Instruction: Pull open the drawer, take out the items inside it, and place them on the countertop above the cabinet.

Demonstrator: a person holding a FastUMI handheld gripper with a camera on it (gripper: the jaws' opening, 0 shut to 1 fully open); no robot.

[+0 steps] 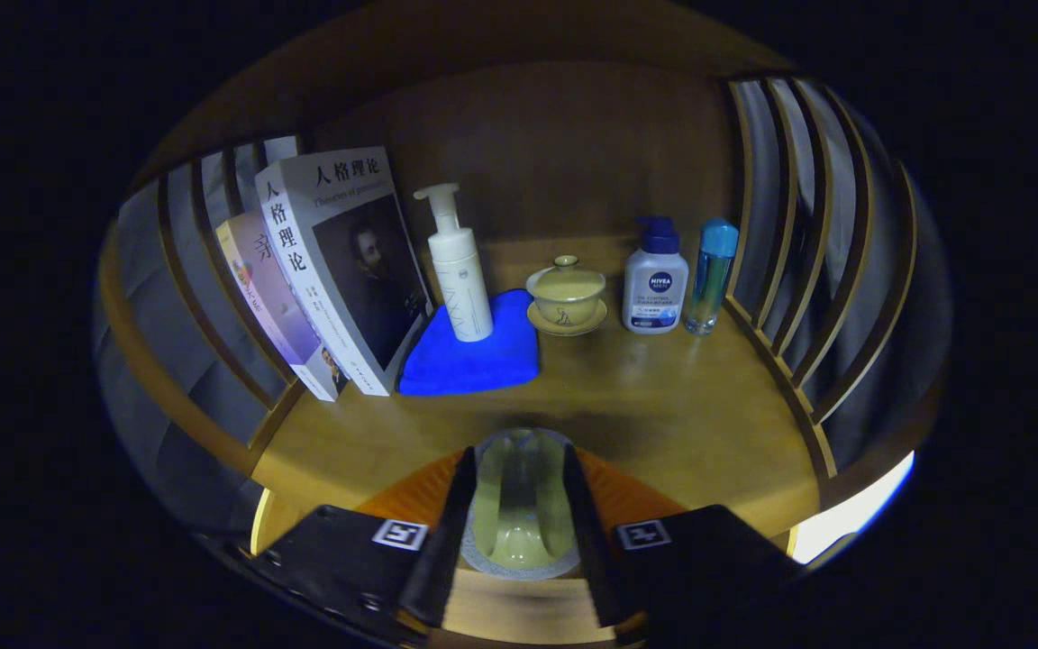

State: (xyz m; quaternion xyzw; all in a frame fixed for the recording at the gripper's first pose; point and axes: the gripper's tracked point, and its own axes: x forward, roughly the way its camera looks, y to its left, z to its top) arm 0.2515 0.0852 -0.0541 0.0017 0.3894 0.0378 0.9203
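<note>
A clear, greenish-tinted glass cup sits between the two fingers of my gripper, and both fingers press on its sides. The cup is held at the near part of the wooden countertop, just in from its front edge. I cannot tell whether its base touches the wood. A dark shadow lies on the countertop just ahead of the fingertips.
Beyond the fingers stand two leaning books, a white pump bottle on a folded blue cloth, a lidded tea bowl on a saucer, a white bottle with a blue pump and a blue-capped bottle. Slatted wooden sides flank the countertop.
</note>
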